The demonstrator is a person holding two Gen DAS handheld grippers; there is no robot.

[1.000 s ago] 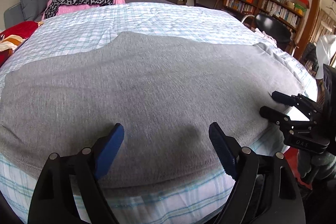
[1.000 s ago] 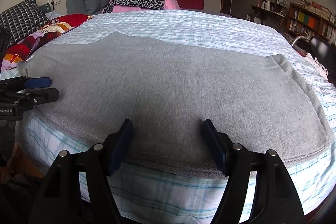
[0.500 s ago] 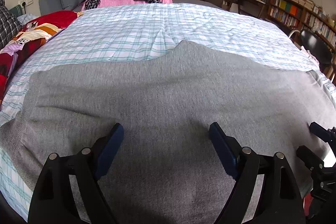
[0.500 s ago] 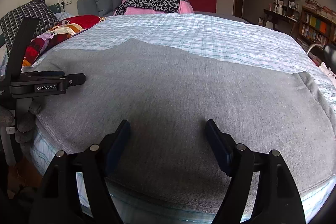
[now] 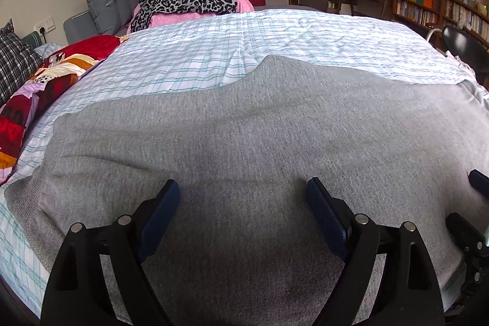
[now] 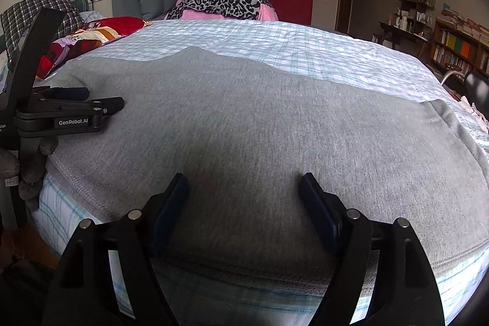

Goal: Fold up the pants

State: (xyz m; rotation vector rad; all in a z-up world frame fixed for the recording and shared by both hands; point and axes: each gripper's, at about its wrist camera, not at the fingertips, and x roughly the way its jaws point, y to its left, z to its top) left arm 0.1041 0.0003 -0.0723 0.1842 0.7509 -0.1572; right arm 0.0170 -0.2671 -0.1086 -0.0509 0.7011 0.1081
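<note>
Left hand-held gripper [image 5: 241,197] and right hand-held gripper [image 6: 243,191] both gaped wide, empty, over grey sweatpants [image 6: 259,127] lying flat on the bed [image 5: 275,32]; crosswise folding looked undone.

Left wrist: low and close over the pants [image 5: 259,127] at the bed's [image 5: 244,29] near edge, facing the headboard.
Right wrist: the same, further right.
Shared: pants, bed, headboard.
</note>
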